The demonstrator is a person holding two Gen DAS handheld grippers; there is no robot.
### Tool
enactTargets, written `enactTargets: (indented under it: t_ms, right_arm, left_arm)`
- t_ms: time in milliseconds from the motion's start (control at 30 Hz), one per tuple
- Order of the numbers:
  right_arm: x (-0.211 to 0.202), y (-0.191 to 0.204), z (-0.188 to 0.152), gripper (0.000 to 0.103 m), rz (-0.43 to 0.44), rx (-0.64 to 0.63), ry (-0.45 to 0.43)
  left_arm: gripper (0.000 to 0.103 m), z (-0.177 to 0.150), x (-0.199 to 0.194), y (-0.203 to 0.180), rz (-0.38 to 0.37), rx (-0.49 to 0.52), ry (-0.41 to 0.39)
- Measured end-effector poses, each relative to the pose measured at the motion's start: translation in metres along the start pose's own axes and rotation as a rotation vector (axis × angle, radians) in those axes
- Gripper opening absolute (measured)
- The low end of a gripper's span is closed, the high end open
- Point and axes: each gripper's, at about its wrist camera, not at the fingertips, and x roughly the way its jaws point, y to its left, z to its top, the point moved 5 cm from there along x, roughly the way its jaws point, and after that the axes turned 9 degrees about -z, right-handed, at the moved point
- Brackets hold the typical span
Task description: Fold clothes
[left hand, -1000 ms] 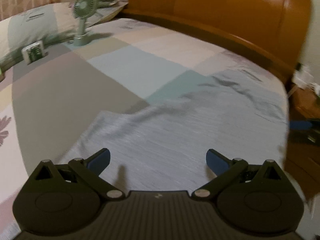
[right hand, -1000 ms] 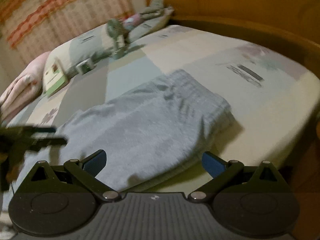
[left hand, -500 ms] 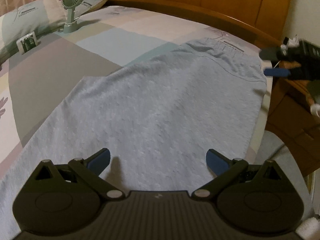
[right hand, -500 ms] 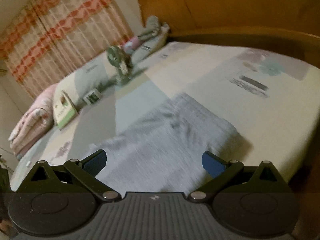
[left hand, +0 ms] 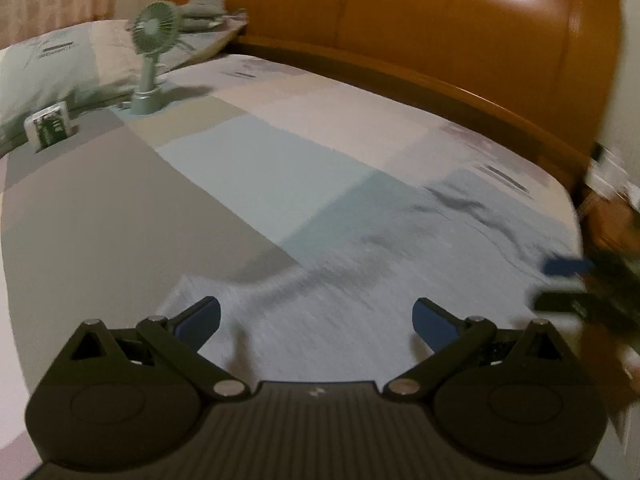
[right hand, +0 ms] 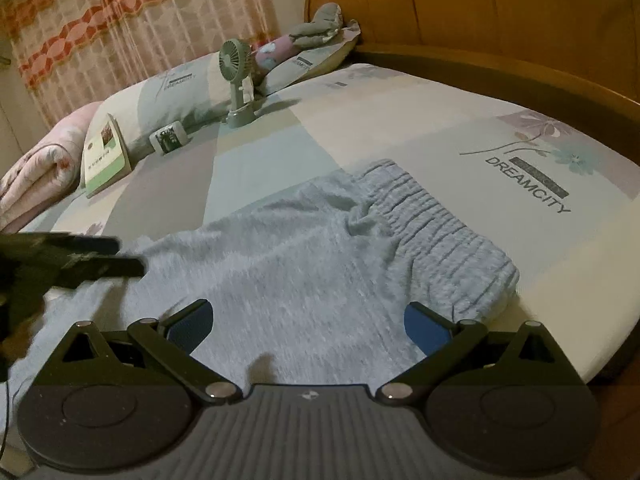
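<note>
the left tool [left hand: 316, 322] hangs over the grey trousers [right hand: 304, 256] with its jaws apart and empty. the trousers lie spread on the bed [right hand: 420, 120], waistband near the right edge. the right tool [right hand: 306, 322] is also apart, holding nothing, above the cloth.

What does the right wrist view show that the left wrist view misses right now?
Only the right wrist view shows the garment's gathered waistband, the green book, the rolled pink blanket and the curtain.

Only the left wrist view shows the bedside cabinet past the bed's corner, blurred.

Both show the grey garment spread on the bed sheet, the small green fan, the small white pack and the wooden headboard. Each view also catches the other claw: left claw and right claw, both open over the fabric and empty.
</note>
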Motion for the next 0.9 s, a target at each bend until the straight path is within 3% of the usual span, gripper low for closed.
enactTargets:
  t_ms: [167,333,567,633,767,900]
  right_arm:
    - [-0.001,-0.003,-0.001,0.103,0.014,0.008,-0.003]
    - [0.000,0.000,-0.002,0.103,0.001,-0.014,-0.006]
    - [0.001,0.006,-0.005,0.103,-0.025,-0.070,-0.007]
    - [0.001,0.006,-0.005,0.103,-0.026,-0.077,-0.008]
    - [0.000,0.006,-0.006,0.103,-0.029,-0.090,-0.008]
    - [0.000,0.007,-0.006,0.103,-0.027,-0.099,-0.008]
  left_arm:
    - [0.101,-0.009,0.022,0.040,0.064,-0.120,0.042]
    - [0.101,0.003,0.006,0.034,0.052,-0.165,0.010]
    - [0.102,0.029,0.027,-0.054,-0.251,-0.050,0.016]
    - [0.102,0.030,0.042,-0.074,-0.282,-0.011,0.041]
    - [0.102,0.025,0.081,-0.085,-0.257,-0.014,0.114]
    - [0.102,0.027,0.072,-0.088,-0.234,0.013,0.118]
